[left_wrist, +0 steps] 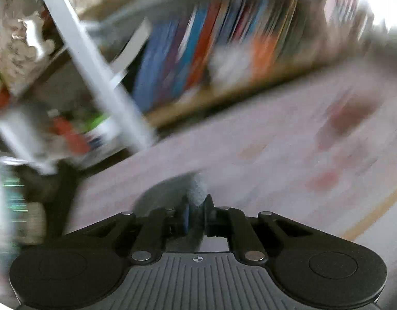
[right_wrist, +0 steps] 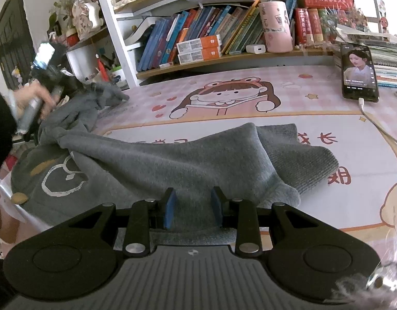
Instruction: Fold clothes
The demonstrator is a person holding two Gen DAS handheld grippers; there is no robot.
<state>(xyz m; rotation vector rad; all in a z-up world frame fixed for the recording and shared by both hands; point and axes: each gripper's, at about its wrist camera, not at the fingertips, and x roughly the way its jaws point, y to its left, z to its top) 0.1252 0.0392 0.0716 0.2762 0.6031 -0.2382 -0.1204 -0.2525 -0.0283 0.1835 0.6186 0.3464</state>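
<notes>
Your grey knit sweatshirt [right_wrist: 157,165], soft fleece with ribbed cuffs and a white outline print, lies spread across the front of the bench [right_wrist: 327,129], one ribbed sleeve end reaching right.

Your right claw [right_wrist: 192,208] is partly open over the cloth, blue pads either side of a raised fold; whether they press it you cannot tell from here.

Your left claw [left_wrist: 197,213] is closed tight on a bunch of the same grey fabric [left_wrist: 195,188]; its view is heavily blurred. In the right view, your left hand [right_wrist: 35,100] holds that end lifted at the bench's left edge.

The bench carries a pink cartoon-print mat [right_wrist: 224,98], smooth and glossy.

Behind it: a wooden shelf of upright books [right_wrist: 198,33], a pink cylindrical tin [right_wrist: 274,27], and a black phone [right_wrist: 358,73] propped upright with a white cable.
</notes>
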